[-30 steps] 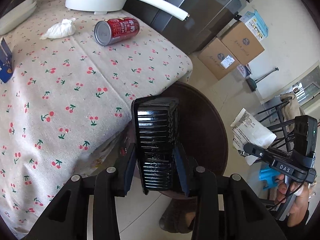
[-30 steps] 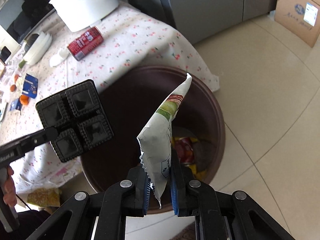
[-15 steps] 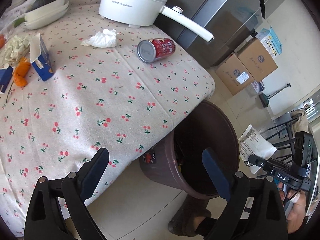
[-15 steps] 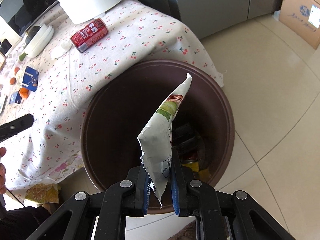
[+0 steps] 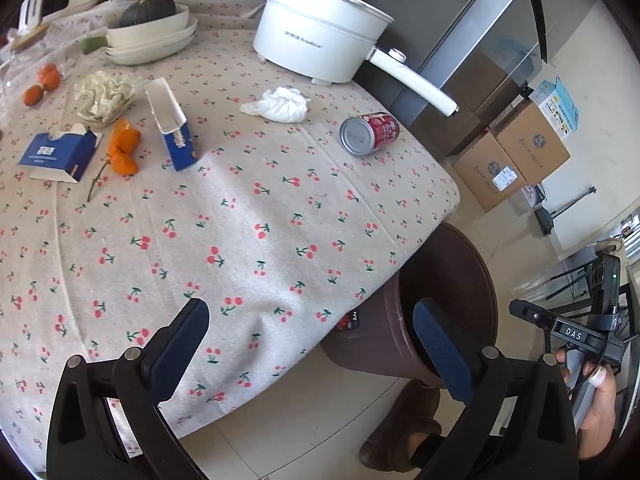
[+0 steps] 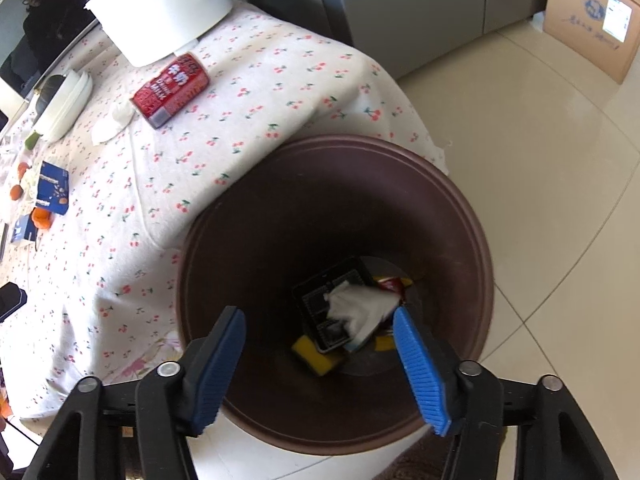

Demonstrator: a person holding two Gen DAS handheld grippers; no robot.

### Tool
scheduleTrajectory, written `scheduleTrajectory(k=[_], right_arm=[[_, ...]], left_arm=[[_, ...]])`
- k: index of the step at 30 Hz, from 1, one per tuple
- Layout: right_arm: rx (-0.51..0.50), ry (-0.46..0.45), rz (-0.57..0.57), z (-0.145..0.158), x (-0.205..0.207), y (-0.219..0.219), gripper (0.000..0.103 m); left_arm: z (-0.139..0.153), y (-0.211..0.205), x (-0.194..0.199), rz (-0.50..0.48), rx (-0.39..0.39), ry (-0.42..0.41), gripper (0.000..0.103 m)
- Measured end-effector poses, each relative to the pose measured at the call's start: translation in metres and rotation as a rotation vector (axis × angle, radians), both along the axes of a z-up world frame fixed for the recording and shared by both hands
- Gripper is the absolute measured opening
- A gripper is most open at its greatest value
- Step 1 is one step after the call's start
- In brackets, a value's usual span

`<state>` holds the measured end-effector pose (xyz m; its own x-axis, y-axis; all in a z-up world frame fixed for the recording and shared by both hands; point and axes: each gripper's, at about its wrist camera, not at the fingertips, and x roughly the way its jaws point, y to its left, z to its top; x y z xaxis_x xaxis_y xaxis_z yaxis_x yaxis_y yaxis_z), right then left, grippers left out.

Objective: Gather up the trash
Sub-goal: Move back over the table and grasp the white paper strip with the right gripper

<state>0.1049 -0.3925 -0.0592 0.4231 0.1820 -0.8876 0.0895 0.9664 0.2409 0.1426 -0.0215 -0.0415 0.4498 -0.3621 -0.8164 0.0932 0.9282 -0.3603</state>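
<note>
Only the right wrist view looks into the brown bin [image 6: 460, 208]: a black tray [image 6: 320, 304], a white wrapper [image 6: 360, 308], perhaps a yellow sponge [image 6: 316, 354]. Right gripper [image 6: 320, 364] fingers opening, empty. Left gripper [image 5: 308, 344] fingers opening, empty, over the desk [image 5: 240, 220], where the red can [image 5: 370, 134] and tissue [image 5: 280, 106] lie.

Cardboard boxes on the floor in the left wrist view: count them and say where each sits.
2. One cardboard box sits nearer the table; the other stands right behind it, a blue carton on top. More may hide behind them.
</note>
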Motion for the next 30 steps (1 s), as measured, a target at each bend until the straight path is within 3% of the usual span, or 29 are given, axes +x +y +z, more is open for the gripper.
scheduleTrajectory(k=[15,30], right_arm=[[-0.046,-0.052,0.086,0.019,0.030,0.078,0.078],[-0.030,-0.079,0.225,0.018,0.094,0.219,0.082]], left_arm=[[0.013,0.092,-0.014,0.165,0.041,-0.026,0.103],[0.004,0.196,-0.024,0.413,0.210,0.041,0.103]])
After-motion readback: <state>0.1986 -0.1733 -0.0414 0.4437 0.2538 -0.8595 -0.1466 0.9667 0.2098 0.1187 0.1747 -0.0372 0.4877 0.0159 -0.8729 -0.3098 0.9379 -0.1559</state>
